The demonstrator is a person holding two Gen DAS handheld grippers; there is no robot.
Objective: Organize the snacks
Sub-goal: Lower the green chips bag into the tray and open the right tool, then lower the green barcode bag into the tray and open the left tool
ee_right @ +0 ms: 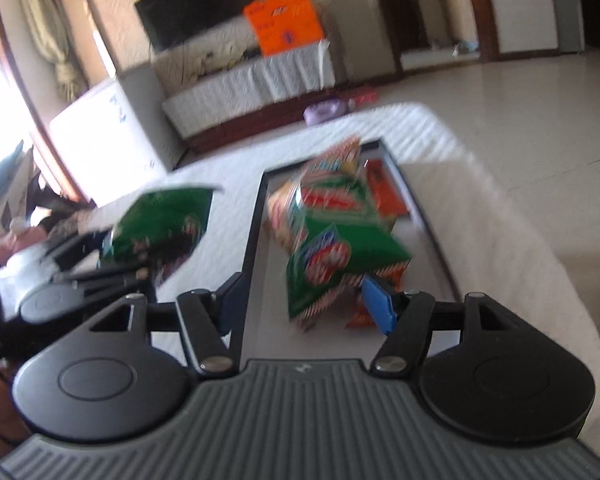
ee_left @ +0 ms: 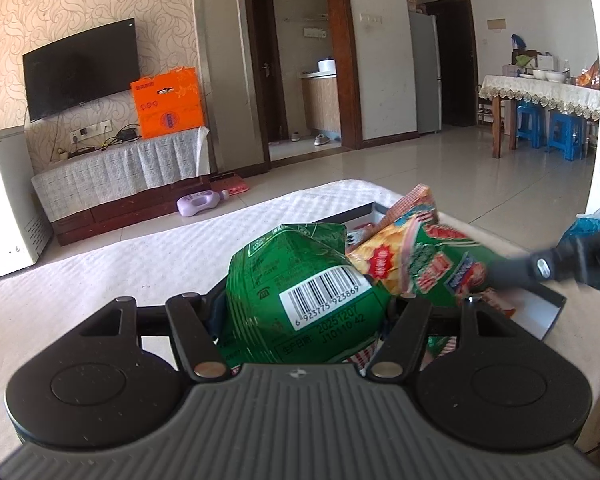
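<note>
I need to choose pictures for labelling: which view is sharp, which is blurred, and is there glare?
Left wrist view: sharp, the barcode on the green snack bag is readable; only the right gripper at the edge is smeared. Right wrist view: motion blur everywhere, the snack pile in the tray is smeared, and the window is glaring white.

Black right gripper (ee_right: pixel 306 304), blue finger pads (ee_right: pixel 378 306), ribbed grey housing.

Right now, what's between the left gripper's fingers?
The green snack bag, barcode up, sits gripped between the left gripper fingers; left wrist view.
</note>
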